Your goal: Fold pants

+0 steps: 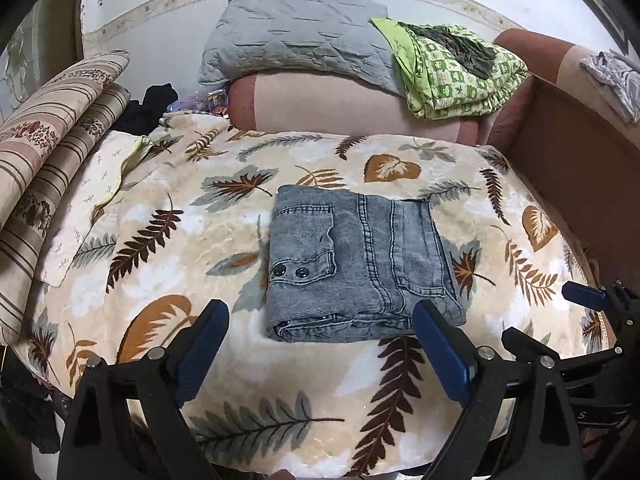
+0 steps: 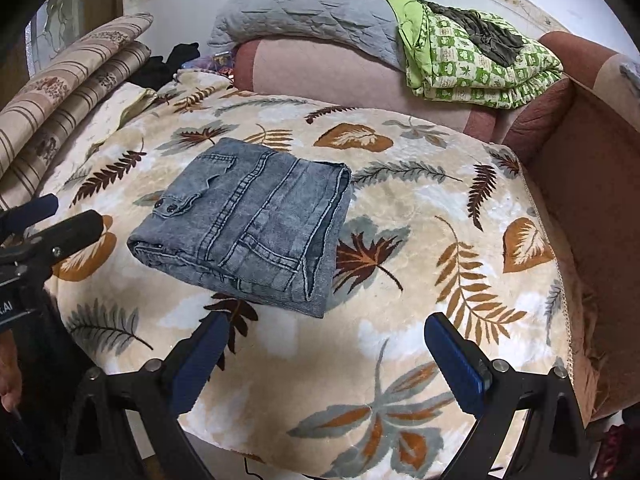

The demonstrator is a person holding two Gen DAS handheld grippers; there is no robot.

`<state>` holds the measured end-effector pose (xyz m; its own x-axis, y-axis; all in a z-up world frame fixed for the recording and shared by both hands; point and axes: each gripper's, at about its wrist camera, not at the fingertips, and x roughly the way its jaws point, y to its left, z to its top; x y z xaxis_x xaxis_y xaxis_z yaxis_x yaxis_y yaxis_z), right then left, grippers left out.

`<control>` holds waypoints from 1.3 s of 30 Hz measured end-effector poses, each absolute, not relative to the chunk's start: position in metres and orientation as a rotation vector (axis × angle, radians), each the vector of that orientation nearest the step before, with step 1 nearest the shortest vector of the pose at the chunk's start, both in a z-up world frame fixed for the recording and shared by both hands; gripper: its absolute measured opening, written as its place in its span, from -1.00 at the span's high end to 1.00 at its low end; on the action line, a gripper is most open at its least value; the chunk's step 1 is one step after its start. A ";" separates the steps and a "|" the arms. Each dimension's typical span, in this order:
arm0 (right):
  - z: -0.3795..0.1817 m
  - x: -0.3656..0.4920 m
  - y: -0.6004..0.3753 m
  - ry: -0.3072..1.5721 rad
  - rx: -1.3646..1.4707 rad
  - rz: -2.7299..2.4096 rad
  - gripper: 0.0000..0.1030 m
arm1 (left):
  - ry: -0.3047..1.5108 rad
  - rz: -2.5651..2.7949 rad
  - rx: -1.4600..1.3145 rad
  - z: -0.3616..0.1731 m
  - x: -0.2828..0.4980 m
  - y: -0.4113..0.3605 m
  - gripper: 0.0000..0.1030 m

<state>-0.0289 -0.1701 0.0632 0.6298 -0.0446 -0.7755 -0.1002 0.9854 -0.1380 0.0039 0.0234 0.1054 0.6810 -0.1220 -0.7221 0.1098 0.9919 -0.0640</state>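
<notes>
Pants [image 1: 360, 264] — grey washed denim, lying as a compact rectangular bundle near the middle of the leaf-print blanket [image 1: 280, 380] that covers the bed. Pocket flap with two dark snaps [image 1: 289, 270] faces up on the left part of the bundle; heavy double seams run along its length. Several layers show at the near edge [image 2: 224, 276], so the folding looks complete or nearly so (judgement).

Handling, judged from appearance: thick denim, moderately heavy for cloth, limp but with enough body to keep a crease. Not fragile. The plush blanket should grip it, so dragging would likely rumple the stack. If it must be moved, best hold is the near folded edge, pinching all layers together, one gripper toward each corner; lifting the top layer alone would probably undo the fold.

Left hand-held gripper [image 1: 320, 340] — fingers spread wide, nothing between them, poised just short of the bundle's near edge, not touching it. Right hand-held gripper [image 2: 326, 354] — also spread wide and empty, pulled back toward the bed's near side, apart from the pants.

Containers: none visible. Beyond the blanket, a grey quilted pad [image 1: 296, 36] and a green checked quilt [image 1: 452, 72] rest on a pink bolster [image 1: 340, 104]; striped bedding [image 1: 48, 140] is stacked at left
</notes>
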 end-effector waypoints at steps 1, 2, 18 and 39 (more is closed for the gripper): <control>0.062 -0.029 -0.170 0.894 -0.171 0.031 -0.94 | 0.814 -0.127 -0.014 0.105 0.004 0.023 -0.81; 0.061 -0.028 -0.170 0.895 -0.166 0.032 -0.94 | 0.815 -0.120 -0.009 0.103 0.005 0.024 -0.81; -0.042 0.076 -0.222 1.164 0.701 0.192 -0.91 | 0.889 -0.031 -0.062 0.075 0.022 0.067 -0.81; 0.021 0.067 -0.186 1.040 0.173 0.065 -0.45 | 0.903 -0.057 -0.045 0.069 0.024 0.055 -0.81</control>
<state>0.0666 -0.1858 0.0207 0.5060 0.1351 -0.8519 0.0283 0.9845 0.1729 0.0243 0.0547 0.0688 0.6182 -0.0683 -0.7831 0.0305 0.9976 -0.0629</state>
